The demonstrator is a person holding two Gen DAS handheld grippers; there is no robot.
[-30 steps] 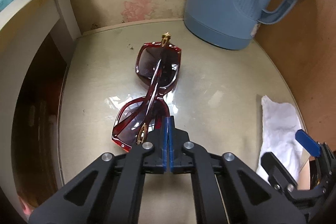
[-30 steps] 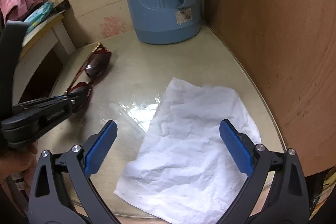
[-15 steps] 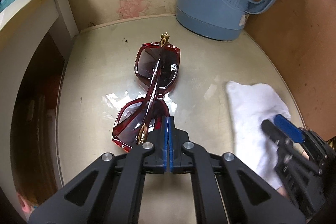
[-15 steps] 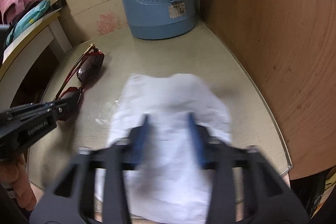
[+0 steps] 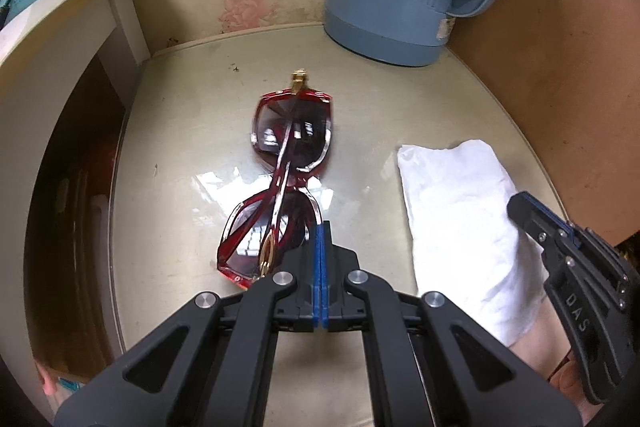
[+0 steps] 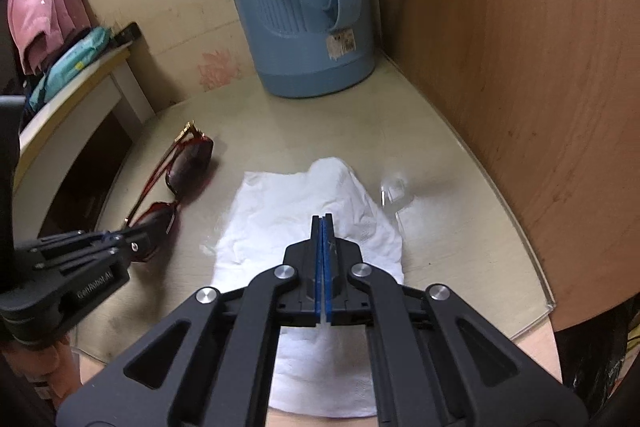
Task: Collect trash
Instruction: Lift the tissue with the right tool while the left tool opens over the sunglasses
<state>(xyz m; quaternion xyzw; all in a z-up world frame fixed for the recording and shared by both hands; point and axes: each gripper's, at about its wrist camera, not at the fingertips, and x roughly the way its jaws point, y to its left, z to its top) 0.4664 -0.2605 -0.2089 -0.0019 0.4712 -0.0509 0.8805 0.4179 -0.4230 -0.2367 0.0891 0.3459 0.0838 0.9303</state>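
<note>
A crumpled white tissue [image 6: 280,203] lies at the front of the glass tabletop [image 6: 440,227]. My right gripper [image 6: 322,219] is shut on it, and the paper is bunched into a raised fold running away from the tips. In the left wrist view the same tissue [image 5: 452,211] looks narrow, with the right gripper [image 5: 516,203] lying on its near right part. My left gripper [image 5: 322,227] is shut with nothing between its pads. It sits just right of the near lens of red sunglasses [image 5: 292,131].
A tall blue thermos jug [image 6: 304,7] stands at the back of the table. A wooden panel [image 6: 520,67] walls the right side. On the left, a white shelf [image 5: 60,27] holds packets and cloth. The sunglasses [image 6: 188,163] lie left of the tissue.
The right gripper's jaws went from wide open over the flat tissue to shut, gathering the paper into a narrower bunch. The left gripper stayed shut beside the sunglasses.
</note>
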